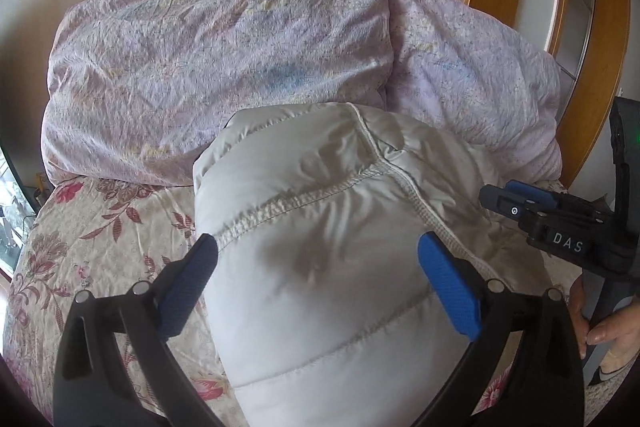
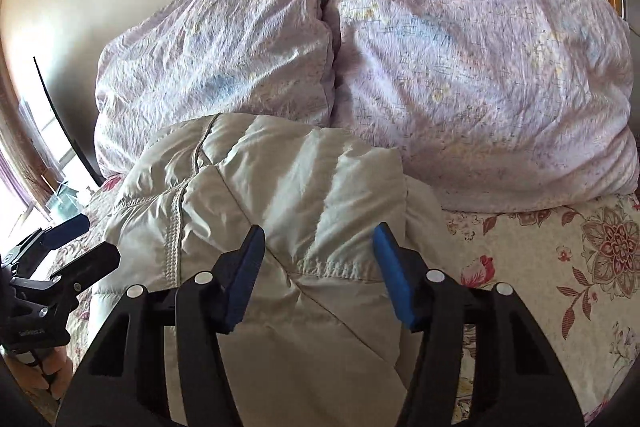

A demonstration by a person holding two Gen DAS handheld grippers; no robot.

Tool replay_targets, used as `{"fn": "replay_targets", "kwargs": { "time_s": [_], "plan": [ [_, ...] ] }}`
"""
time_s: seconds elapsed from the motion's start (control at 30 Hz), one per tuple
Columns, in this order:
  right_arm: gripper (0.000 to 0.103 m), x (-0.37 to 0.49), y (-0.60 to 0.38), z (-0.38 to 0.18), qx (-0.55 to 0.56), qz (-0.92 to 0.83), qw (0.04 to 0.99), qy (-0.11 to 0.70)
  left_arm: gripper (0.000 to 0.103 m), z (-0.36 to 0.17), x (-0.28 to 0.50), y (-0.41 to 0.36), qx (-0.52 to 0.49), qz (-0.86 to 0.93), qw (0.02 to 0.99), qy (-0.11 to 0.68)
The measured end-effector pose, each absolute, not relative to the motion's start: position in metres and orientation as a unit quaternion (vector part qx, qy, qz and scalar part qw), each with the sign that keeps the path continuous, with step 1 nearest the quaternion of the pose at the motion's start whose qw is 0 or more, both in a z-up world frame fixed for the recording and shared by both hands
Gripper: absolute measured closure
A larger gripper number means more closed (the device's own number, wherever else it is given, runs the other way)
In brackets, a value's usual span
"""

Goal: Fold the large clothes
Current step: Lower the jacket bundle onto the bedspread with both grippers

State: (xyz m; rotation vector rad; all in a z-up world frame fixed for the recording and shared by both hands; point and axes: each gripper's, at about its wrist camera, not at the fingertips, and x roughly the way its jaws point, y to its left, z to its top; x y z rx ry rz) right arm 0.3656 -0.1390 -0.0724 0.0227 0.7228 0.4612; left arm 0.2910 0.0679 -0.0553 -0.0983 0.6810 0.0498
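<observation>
Jacket (image 1: 328, 267), white, puffy, bunched on bed (image 2: 560, 267), against pillows (image 1: 220, 67); left gripper (image 1: 318, 263) and right gripper (image 2: 319, 245) jaws held open, empty.

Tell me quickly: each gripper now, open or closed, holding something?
Left gripper: open, holding nothing, over the white puffer jacket.
Right gripper: open, holding nothing.

In the lower middle of the frame, the left gripper (image 1: 318, 259) spreads its blue-padded fingers wide around a folded white puffer jacket (image 1: 320, 239) lying on a floral bedsheet (image 1: 100, 239). Two lilac pillows (image 1: 216, 59) fill the upper frame. The right gripper (image 1: 520, 201) enters at the right edge.
</observation>
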Motion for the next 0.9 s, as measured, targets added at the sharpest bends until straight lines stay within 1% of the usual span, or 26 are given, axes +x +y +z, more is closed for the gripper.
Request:
{"fn": "replay_targets", "kwargs": {
  "time_s": [0.13,0.3,0.4,0.47,0.53,0.9],
  "plan": [
    [0.047,0.372,-0.132,-0.080,-0.009,0.201,0.918,0.341,0.003,-0.064,0.304,0.064,-0.039,0.040,0.937,0.345],
    [0.046,0.376,-0.125,-0.103,-0.057,0.170,0.926,0.333,0.002,-0.078,0.315,0.061,-0.027,0.050,0.938,0.342],
    [0.042,0.386,-0.129,-0.114,-0.045,0.172,0.917,0.357,0.002,-0.084,0.321,0.054,-0.006,0.059,0.939,0.339],
    [0.036,0.394,-0.133,-0.121,-0.031,0.173,0.912,0.371,0.002,-0.090,0.325,0.052,-0.003,0.064,0.939,0.339],
    [0.034,0.399,-0.136,-0.128,-0.018,0.176,0.908,0.380,0.002,-0.095,0.329,0.053,-0.005,0.066,0.939,0.338],
    [0.033,0.403,-0.133,-0.144,-0.019,0.168,0.912,0.373,0.002,-0.110,0.338,0.049,0.012,0.089,0.937,0.338]
  ]
}}
